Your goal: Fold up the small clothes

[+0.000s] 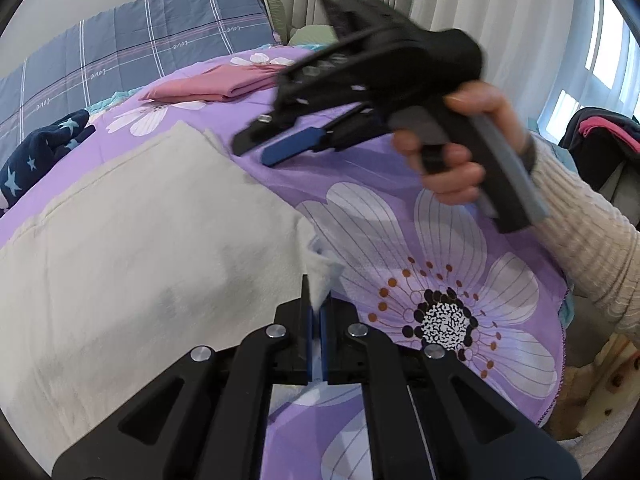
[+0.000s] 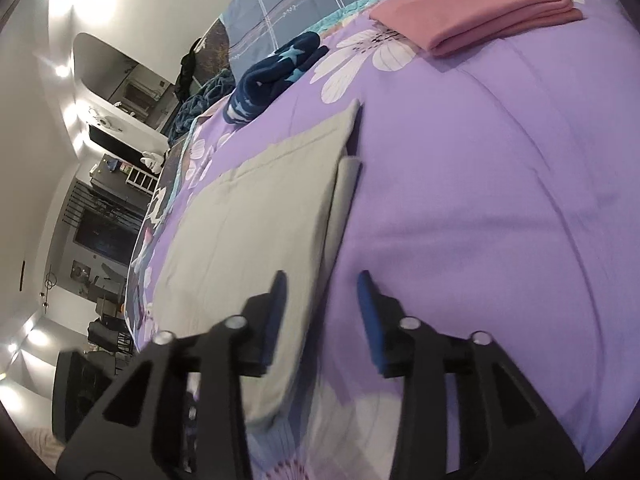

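While the left gripper (image 1: 319, 312) pinches the near corner of the cream garment (image 1: 132, 240), clenched on cloth, the garment lies flat on the purple floral bedspread (image 1: 460, 260), its long axis running away from those jaws. Farther off, the right gripper (image 1: 264, 146) hangs released and empty beside the garment's far right edge, nearer that end.

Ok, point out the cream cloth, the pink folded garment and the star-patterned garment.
cream cloth (image 1: 140, 248), left wrist view, middle of its flat top.
pink folded garment (image 2: 480, 8), right wrist view, top layer.
star-patterned garment (image 2: 276, 76), right wrist view, middle of the bundle.
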